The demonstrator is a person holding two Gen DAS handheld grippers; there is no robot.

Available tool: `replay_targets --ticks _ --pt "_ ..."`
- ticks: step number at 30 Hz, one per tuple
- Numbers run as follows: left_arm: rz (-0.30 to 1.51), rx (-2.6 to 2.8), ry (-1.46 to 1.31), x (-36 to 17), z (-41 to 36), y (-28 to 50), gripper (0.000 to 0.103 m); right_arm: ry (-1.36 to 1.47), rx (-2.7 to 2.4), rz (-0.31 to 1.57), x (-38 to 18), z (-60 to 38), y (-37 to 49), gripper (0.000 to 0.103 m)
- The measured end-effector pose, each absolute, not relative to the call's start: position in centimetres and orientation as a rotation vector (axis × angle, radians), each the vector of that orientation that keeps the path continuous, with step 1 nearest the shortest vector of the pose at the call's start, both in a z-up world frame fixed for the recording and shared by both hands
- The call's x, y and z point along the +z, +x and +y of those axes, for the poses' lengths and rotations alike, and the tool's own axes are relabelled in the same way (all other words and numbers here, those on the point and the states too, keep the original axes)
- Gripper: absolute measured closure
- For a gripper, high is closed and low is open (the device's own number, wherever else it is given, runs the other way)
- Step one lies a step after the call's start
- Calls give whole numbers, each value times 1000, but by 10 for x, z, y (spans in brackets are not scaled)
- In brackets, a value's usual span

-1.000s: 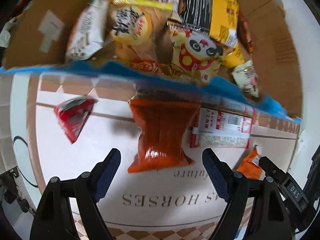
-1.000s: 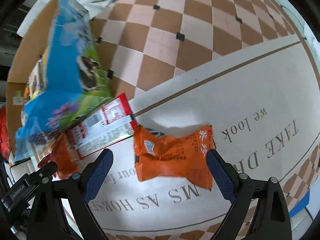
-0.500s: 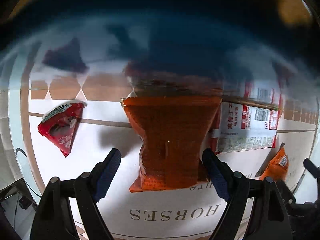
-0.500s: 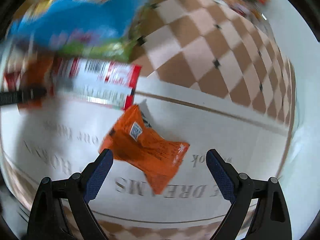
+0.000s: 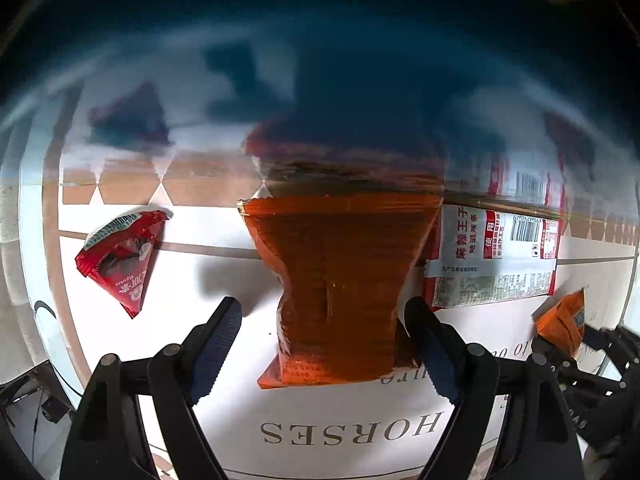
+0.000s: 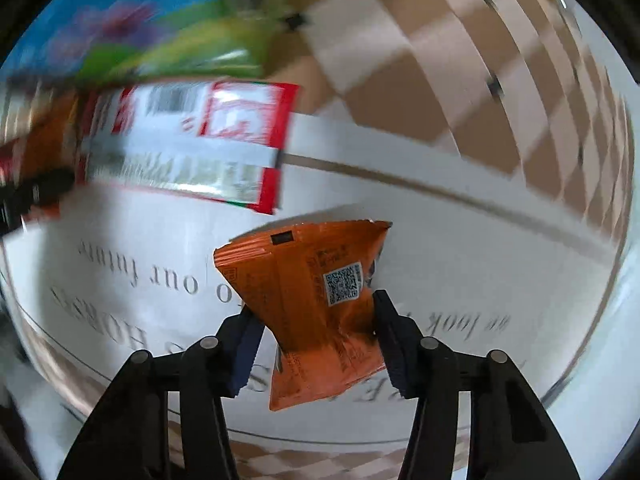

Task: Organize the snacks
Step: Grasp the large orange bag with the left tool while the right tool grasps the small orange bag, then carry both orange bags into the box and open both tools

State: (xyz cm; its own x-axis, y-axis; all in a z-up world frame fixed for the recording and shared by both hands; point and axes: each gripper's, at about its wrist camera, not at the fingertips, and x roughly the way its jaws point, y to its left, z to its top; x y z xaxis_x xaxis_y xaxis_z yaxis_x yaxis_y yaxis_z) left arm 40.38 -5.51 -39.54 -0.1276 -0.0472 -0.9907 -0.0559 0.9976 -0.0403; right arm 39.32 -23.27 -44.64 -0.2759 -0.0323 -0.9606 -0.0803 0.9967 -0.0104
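Observation:
A big dark-orange snack packet (image 5: 340, 280) lies on the white lettered cloth (image 5: 348, 432), its far end under a blurred blue bag (image 5: 320, 60). My left gripper (image 5: 322, 308) points down over it, open, one finger on each side; the left finger stands clear of it. In the right wrist view a small orange packet (image 6: 316, 312) sits between the fingers of my right gripper (image 6: 316, 308). Those jaws are closing and both pads press on its pinched middle. The same small packet (image 5: 560, 322) shows at the right edge of the left wrist view.
A red triangular packet (image 5: 124, 256) lies left of the big orange one. A white-and-red flat packet (image 5: 492, 256) (image 6: 192, 148) lies between the two orange packets. The blue-and-green bag (image 6: 140, 28) hangs over the cloth's far part, and brown-and-white checks (image 6: 440, 60) lie beyond.
My right gripper rolled, came down and its jaws closed in on the small orange packet. The left gripper sank toward the big orange packet, and the blue bag now hides the snack box.

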Motion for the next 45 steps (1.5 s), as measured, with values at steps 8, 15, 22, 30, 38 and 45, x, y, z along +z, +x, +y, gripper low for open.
replay_targets --ticks 8,15,22,30,38,45 --pt "1678 8 -85 -395 -51 381 49 207 -50 1874 -446 -256 373 51" --pt "1721 -15 -30 -399 -57 314 50 265 -34 1891 -442 -241 343 52" --pt "1724 -23 37 -404 -66 270 49 179 -31 1903 -437 -219 323 48" --pt "1689 -16 33 -399 -72 282 55 149 -117 1829 -430 -179 295 55" --pt "1606 -79 -77 -327 -71 316 59 259 -17 1749 -362 -167 292 64" --pt "1445 -158 -179 -225 -43 393 59 294 142 1591 -259 -151 361 64"
